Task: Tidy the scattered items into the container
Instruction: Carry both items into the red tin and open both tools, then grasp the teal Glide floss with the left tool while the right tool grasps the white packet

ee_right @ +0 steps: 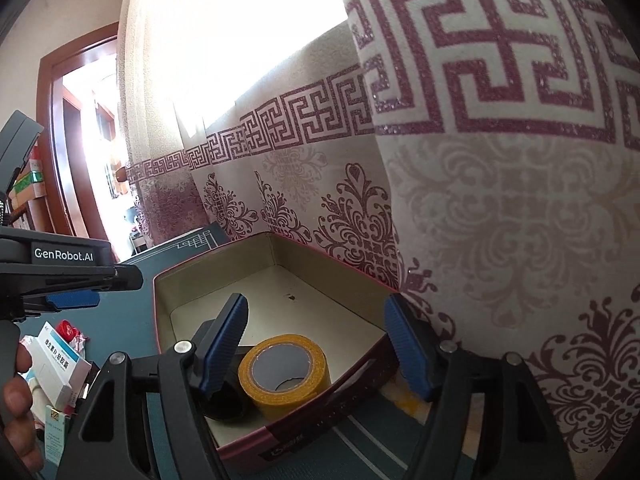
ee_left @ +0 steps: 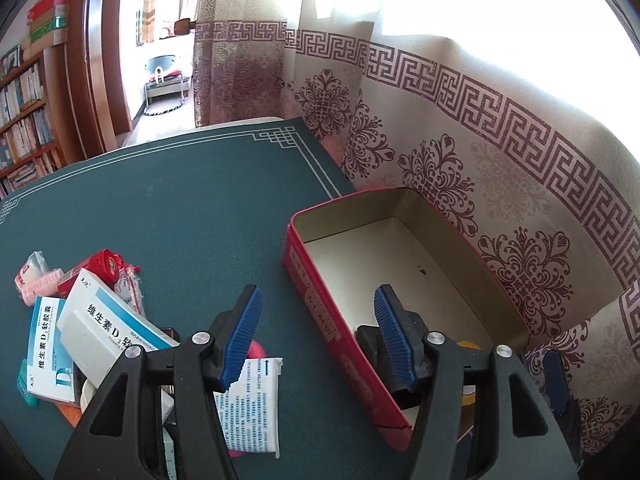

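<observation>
Tape roll [ee_right: 285,372] lies in tin [ee_right: 216,272]; right hand-held gripper [ee_right: 316,350] above.

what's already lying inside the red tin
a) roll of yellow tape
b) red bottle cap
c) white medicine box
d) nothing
a: the right wrist view shows a roll of yellow tape on the floor of the red tin, while the medicine boxes lie outside it on the table.

Both grippers share one build: matte black angular arms with triangular cut-outs, round silver screws at the pivots, and ribbed blue pads. At the right wrist view's left edge, the left gripper [ee_right: 72,300] bears white "GenRobot.AI" lettering above a bare hand [ee_right: 16,400].
</observation>
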Available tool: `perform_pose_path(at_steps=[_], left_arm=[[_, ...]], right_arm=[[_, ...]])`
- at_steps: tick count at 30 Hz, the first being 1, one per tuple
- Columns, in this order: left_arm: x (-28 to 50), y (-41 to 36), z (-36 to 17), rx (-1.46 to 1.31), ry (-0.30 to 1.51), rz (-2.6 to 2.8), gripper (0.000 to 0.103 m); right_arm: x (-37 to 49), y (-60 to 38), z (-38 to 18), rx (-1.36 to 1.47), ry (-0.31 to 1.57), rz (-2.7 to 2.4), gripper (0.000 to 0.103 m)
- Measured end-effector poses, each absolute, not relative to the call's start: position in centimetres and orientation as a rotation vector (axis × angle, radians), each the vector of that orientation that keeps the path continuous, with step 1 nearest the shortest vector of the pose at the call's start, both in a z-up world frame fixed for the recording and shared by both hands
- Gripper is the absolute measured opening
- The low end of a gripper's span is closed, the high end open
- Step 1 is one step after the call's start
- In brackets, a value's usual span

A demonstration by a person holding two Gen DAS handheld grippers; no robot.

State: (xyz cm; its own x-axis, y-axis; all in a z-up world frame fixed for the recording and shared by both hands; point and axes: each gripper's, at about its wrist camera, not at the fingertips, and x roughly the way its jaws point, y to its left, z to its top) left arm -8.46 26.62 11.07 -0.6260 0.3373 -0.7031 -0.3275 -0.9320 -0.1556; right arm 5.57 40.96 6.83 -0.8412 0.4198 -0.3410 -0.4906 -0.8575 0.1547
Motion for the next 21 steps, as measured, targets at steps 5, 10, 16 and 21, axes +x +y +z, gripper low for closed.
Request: perform_pose_path(at_steps=[5,10,16,21], left_arm=[[-7.4,21.8,12.6,-1.043,-0.035,2.621,0.062],[-6.1,15.7,13.7,-1.016,0.016,2.671,0.062],[-6.0,5.9,14.6,-1.017,0.063,2.734,0.075],[-7.3,-1.9,15.1,-1.047,0.032,2.804,0.078]], right_arm=[[5.5,40.1,7.1,-0.392,0.284,2.623,0.079],[7.4,39.9,7.5,-0.278,0.277,2.554,0.079],[8.4,37.5,8.9,-0.183,0.115,2.433,0.08],[8.3,32.6,11.7,-0.2,0.153,2.527,0.086]])
